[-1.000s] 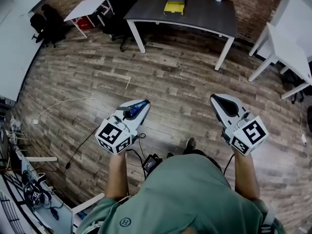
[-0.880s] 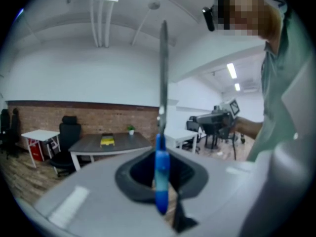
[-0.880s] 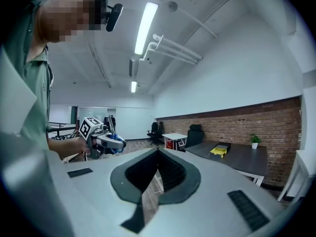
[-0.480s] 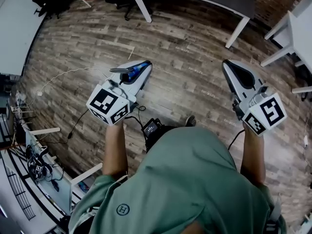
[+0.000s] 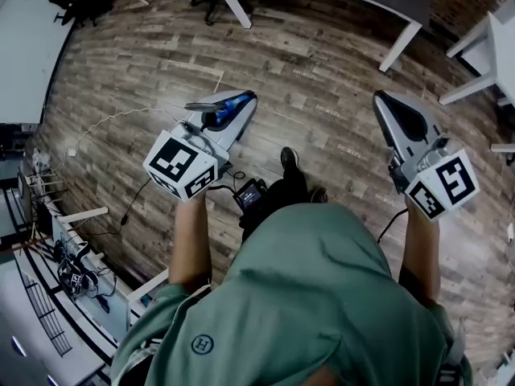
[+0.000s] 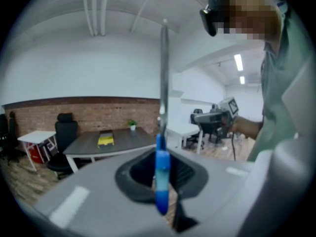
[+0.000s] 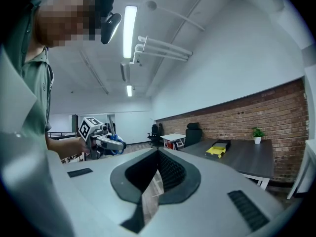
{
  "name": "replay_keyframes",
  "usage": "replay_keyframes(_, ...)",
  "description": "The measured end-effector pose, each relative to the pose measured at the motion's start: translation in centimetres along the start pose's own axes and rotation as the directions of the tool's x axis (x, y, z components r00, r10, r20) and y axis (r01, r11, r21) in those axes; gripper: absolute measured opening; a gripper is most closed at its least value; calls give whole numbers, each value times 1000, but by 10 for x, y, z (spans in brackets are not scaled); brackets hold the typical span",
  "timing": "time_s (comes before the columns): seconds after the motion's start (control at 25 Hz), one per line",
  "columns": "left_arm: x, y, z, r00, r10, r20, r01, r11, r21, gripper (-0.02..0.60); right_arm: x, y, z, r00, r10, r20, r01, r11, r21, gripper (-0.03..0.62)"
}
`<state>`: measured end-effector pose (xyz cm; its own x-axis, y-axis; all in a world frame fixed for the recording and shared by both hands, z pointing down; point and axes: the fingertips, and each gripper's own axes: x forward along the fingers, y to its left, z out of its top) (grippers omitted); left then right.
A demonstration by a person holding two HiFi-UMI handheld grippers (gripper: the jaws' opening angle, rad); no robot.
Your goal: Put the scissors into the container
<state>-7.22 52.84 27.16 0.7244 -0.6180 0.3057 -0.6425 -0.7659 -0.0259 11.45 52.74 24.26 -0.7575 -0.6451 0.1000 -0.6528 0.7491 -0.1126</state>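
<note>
left claw (image 6: 159, 157): clamped on scissors (image 6: 163, 83), long axis crosswise | right claw (image 7: 158, 154): closed, empty | container (image 6: 105, 140): ahead on bench (image 6: 133, 141), well apart

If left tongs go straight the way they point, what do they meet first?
Nothing close: open wood floor ahead. First thing in line looks like the dark grey table's near edge, right of the yellow container; depth is unclear.

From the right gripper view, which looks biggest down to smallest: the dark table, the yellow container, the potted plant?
1. dark table
2. yellow container
3. potted plant, only a little smaller; distance from the camera could skew that.
</note>
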Motion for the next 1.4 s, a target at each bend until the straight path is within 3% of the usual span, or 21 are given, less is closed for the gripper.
replay_keyframes(0.48, 74, 113, 22, 992, -120, 37, 120, 993, 16, 25, 90, -71, 20, 993, -118, 1, 118, 993, -5, 5)
replay_keyframes(0.84, 102, 185, 25, 984, -176, 41, 175, 984, 21, 25, 149, -103, 28, 984, -177, 4, 177, 984, -4, 5)
replay_keyframes(1.04, 116, 205, 28, 982, -182, 44, 182, 983, 9, 25, 169, -118, 33, 987, -163, -4, 163, 987, -14, 5)
replay_keyframes(1.4, 170, 239, 33, 992, -127, 18, 127, 992, -16, 25, 197, -194, 28, 993, -118, -4, 118, 993, 7, 5)
